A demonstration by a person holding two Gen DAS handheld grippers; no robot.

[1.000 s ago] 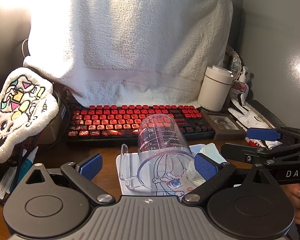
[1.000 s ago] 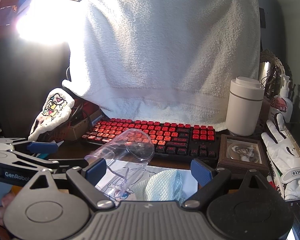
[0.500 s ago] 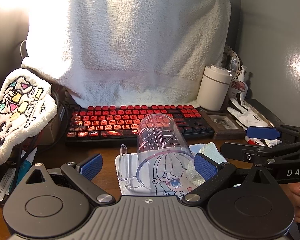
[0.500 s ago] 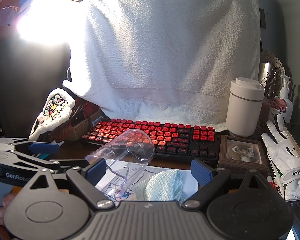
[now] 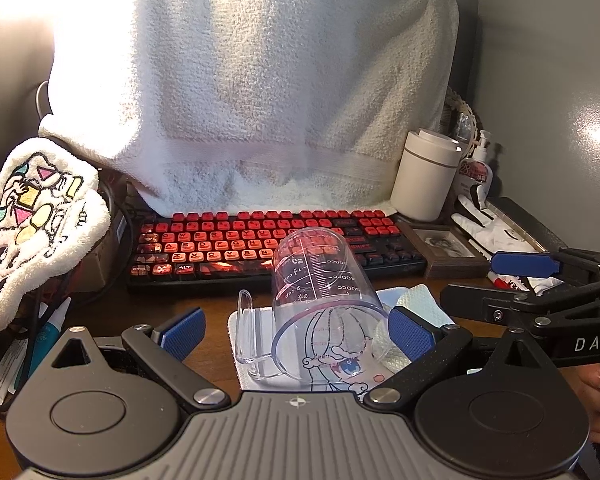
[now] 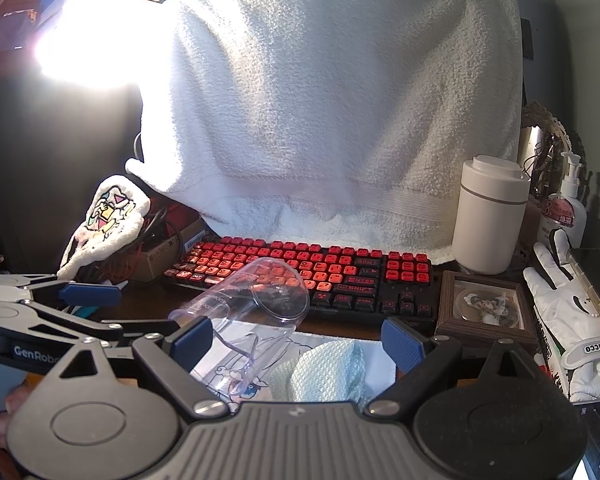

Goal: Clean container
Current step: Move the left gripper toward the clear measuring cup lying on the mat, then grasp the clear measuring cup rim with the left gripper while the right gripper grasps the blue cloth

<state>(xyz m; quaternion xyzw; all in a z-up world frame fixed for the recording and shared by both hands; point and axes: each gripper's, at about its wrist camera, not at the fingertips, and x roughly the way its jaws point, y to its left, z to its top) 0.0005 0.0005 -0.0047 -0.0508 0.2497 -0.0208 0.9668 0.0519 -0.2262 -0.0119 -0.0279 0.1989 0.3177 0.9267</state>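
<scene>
A clear plastic measuring cup (image 5: 320, 300) lies on its side on a white cartoon-printed mat (image 5: 246, 368), mouth towards me and handle to the left. My left gripper (image 5: 296, 330) is open, with its blue pads on either side of the cup's mouth and apart from it. A pale green cloth (image 6: 324, 372) lies crumpled on the mat just right of the cup (image 6: 252, 304). My right gripper (image 6: 296, 340) is open over the cloth, holding nothing. Each gripper shows in the other's view: the right gripper (image 5: 470, 278) and the left gripper (image 6: 144, 309).
A red-and-black keyboard (image 5: 260, 240) lies right behind the mat, under a white towel (image 5: 260, 100) draped over something tall. A white canister (image 6: 488, 216), framed picture (image 6: 484, 304), pump bottle (image 6: 564, 212) and glove (image 6: 568, 292) crowd the right. An embroidered pouch (image 5: 32, 216) hangs at left.
</scene>
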